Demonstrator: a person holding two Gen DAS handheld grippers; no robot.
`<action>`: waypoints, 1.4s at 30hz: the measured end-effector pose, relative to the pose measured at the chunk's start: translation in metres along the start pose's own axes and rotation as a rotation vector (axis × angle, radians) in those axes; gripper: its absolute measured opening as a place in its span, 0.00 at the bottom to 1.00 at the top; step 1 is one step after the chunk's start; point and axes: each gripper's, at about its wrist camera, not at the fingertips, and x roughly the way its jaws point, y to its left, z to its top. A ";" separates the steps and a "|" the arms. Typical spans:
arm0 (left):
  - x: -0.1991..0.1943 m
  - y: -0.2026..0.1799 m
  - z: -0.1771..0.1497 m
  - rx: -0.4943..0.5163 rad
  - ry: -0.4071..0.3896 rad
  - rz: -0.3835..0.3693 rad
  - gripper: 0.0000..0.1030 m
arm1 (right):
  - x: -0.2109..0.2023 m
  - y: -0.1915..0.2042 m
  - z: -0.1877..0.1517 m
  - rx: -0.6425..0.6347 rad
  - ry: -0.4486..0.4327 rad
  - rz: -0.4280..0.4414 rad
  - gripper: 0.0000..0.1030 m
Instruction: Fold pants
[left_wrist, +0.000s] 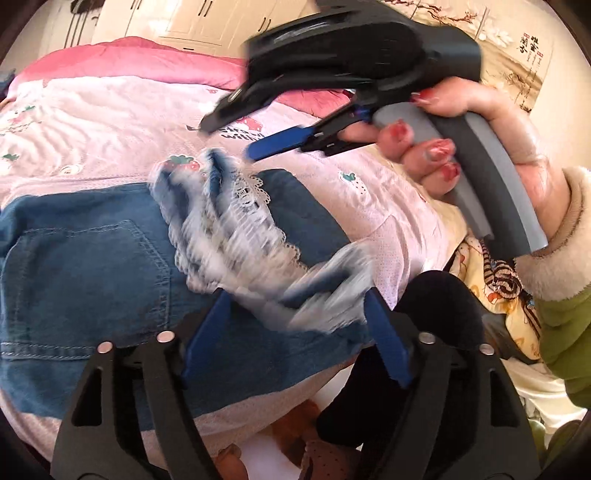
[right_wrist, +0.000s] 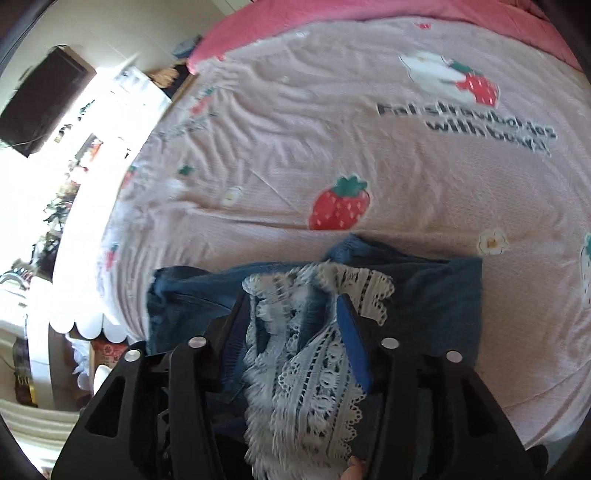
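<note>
Blue denim pants with white lace-trimmed cuffs lie on a pink strawberry bedspread. A back pocket shows at left. My left gripper is open, and the blurred lace cuffs lie between its blue fingers. My right gripper, held by a hand with red nails, hovers open above the bedspread just beyond the cuffs. In the right wrist view the right gripper has the lace cuffs bunched between its spread fingers, over the pants.
A pink quilt lies at the far side of the bed. White wardrobe doors stand behind. The bed edge and a white cabinet are at left in the right wrist view. A yellow patterned cloth lies at right.
</note>
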 end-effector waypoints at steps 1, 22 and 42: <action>-0.003 0.002 -0.002 -0.013 -0.002 -0.001 0.70 | -0.009 -0.002 -0.002 -0.018 -0.024 -0.004 0.62; -0.003 0.013 -0.021 -0.141 0.134 0.105 0.74 | 0.058 0.020 -0.012 -0.423 0.064 -0.079 0.01; 0.003 -0.006 -0.021 -0.139 0.156 0.144 0.69 | 0.072 0.054 -0.019 -0.566 0.070 -0.173 0.74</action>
